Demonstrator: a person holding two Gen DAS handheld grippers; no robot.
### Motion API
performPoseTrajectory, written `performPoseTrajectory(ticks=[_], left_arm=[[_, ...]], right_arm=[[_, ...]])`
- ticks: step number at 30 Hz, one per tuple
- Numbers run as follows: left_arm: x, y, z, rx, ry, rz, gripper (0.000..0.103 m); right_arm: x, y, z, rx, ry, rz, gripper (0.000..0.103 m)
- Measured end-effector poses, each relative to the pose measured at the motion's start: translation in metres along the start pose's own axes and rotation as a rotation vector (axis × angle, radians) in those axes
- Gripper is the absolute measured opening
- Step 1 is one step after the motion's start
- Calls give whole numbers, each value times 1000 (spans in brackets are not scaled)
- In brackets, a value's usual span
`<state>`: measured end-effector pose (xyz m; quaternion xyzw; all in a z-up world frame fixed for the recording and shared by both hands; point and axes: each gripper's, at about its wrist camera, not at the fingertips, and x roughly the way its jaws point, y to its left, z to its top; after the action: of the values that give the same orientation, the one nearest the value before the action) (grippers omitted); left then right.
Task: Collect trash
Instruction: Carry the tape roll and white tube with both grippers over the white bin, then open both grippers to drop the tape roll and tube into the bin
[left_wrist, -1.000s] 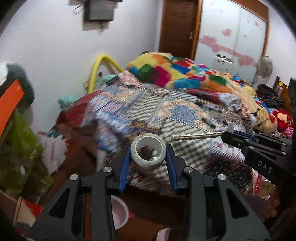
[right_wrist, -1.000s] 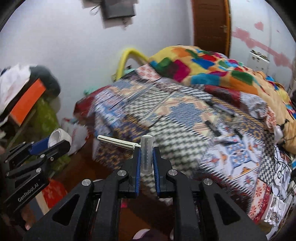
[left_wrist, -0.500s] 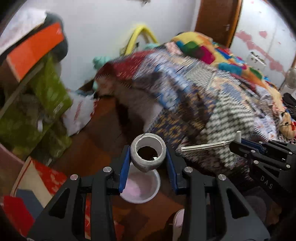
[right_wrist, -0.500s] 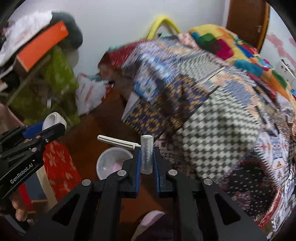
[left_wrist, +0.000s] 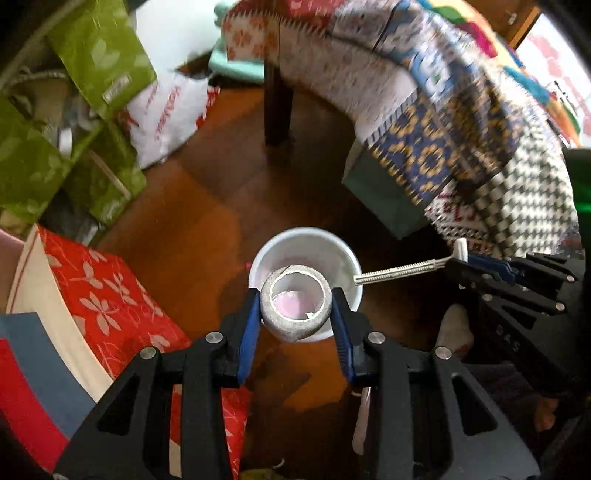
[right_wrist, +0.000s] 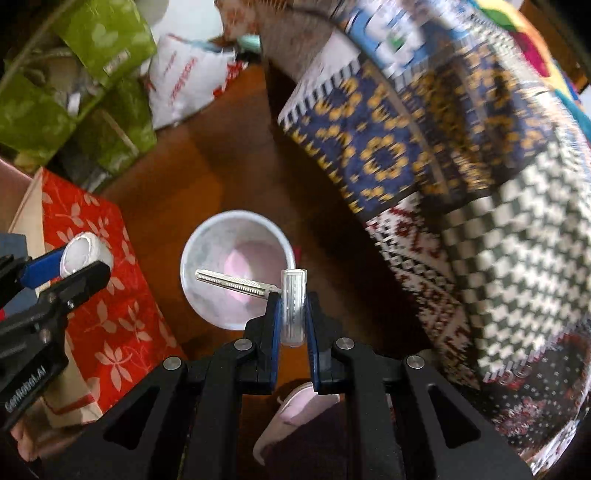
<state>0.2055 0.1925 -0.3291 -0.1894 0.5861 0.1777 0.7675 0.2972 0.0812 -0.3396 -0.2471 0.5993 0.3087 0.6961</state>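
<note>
Left gripper (left_wrist: 295, 314) fingers clamp a light, stiff tape roll (left_wrist: 295, 308) across its sides, right gripper (right_wrist: 291, 314) fingers pinch a slippery razor (right_wrist: 293, 306) by its head, both above the bin (right_wrist: 192, 254)

black hand-held gripper (left_wrist: 295, 314) with blue pads (left_wrist: 246, 334), silver screws and white "genrobot.ai" lettering.
</note>
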Motion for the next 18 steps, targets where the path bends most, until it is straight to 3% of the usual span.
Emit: performPoseTrajectory(ticks=[8, 11, 15, 18], left_arm=[[32, 2, 9, -11, 68, -9, 37], [36, 3, 13, -27, 77, -40, 37], [42, 3, 16, -46, 105, -61, 43], [41, 0, 15, -30, 101, -30, 43]], right_arm=[[24, 6, 15, 2, 58, 62, 13], [26, 4, 17, 7, 76, 122, 14], [27, 3, 18, -1, 87, 136, 33], [22, 2, 17, 4, 74, 159, 34]])
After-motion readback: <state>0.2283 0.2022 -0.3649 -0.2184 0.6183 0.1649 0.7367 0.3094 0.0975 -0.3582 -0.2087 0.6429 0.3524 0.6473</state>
